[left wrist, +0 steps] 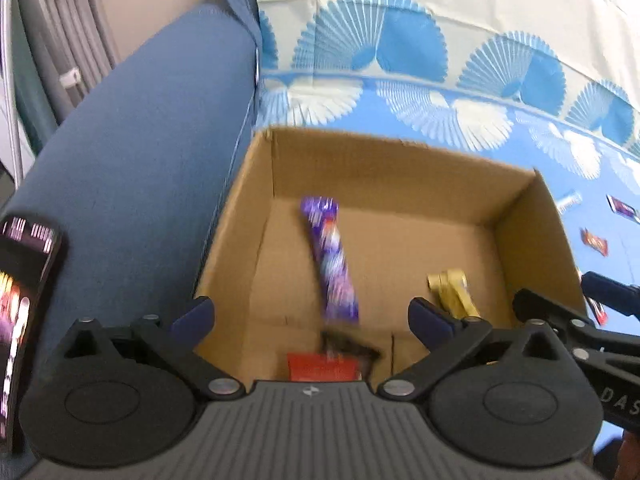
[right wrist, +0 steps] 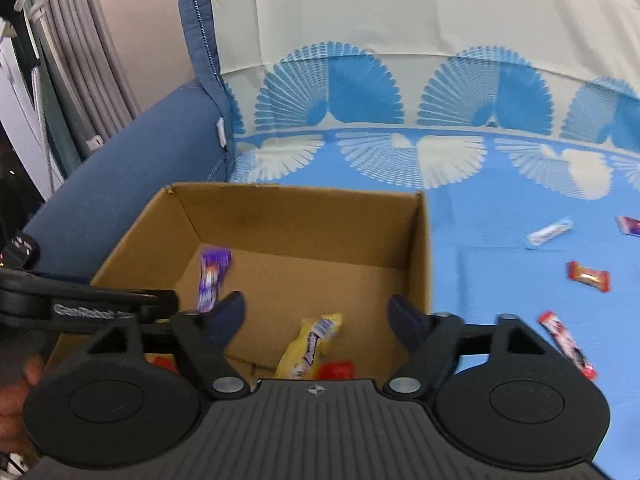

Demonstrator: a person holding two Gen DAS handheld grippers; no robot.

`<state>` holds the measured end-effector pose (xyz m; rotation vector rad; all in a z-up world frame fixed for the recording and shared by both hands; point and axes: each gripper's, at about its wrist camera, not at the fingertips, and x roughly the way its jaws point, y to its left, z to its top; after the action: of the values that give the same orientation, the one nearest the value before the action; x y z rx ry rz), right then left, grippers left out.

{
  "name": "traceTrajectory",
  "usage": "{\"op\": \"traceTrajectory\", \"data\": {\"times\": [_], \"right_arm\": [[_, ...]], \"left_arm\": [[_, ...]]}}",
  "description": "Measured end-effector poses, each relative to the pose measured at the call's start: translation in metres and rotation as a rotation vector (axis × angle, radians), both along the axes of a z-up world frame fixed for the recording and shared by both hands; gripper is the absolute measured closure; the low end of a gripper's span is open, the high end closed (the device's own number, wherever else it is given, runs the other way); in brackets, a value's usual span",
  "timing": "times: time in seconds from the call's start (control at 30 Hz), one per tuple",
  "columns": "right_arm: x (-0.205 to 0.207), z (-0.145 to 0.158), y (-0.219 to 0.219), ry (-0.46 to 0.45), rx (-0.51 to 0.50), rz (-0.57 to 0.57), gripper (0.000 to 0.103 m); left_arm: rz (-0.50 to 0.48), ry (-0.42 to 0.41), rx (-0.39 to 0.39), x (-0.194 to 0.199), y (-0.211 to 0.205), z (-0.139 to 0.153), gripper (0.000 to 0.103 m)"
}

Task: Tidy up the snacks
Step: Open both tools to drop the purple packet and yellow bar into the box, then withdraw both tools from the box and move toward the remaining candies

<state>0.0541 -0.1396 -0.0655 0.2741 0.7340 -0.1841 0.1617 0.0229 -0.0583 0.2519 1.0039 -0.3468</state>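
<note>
An open cardboard box point(left wrist: 400, 168) point(right wrist: 304, 208) sits on the blue patterned sheet. In the left wrist view a blurred purple bar point(left wrist: 330, 256) is inside it, with a gold bar point(left wrist: 452, 294) and a red pack point(left wrist: 322, 366) on the floor. My left gripper point(left wrist: 312, 320) is open and empty above the box. My right gripper point(right wrist: 318, 322) is open and empty above the box, over a yellow bar point(right wrist: 310, 346) and a red pack point(right wrist: 338, 369); the purple bar point(right wrist: 212, 278) shows to its left.
Loose snacks lie on the sheet right of the box: a white bar point(right wrist: 549, 233), a red-orange bar point(right wrist: 589, 277), a red-white bar point(right wrist: 567, 345), a purple one point(right wrist: 629, 225). A blue sofa armrest point(left wrist: 140, 152) stands left of the box. A phone point(left wrist: 24, 320) is at far left.
</note>
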Motion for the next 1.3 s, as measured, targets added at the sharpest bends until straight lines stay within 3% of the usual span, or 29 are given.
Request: {"op": "traceTrajectory", "data": {"times": [0.2,0.37,0.63,0.93,1.3], "right_arm": [[-0.068,0.021,0.031,0.028,-0.007,0.032,0.011],[-0.128,0.052,0.058,-0.018,-0.049,0.039,0.009],[-0.211,0.081,0.088,-0.097,-0.117,0.074,0.007],[-0.266,0.095,0.108,-0.155,-0.169,0.103,0.004],[-0.305,0.107,0.114,-0.221,-0.18,0.088,0.003]], "left_arm": [[0.011,0.048,0.013,-0.068,0.023,0.012,0.0],[0.015,0.081,0.019,-0.132,0.05,0.027,0.0],[0.02,0.017,0.029,-0.206,0.077,0.052,0.0],[-0.001,-0.069,0.013,-0.265,0.087,0.074,0.0],[-0.008,-0.129,-0.016,-0.298,0.094,0.092,0.0]]}}
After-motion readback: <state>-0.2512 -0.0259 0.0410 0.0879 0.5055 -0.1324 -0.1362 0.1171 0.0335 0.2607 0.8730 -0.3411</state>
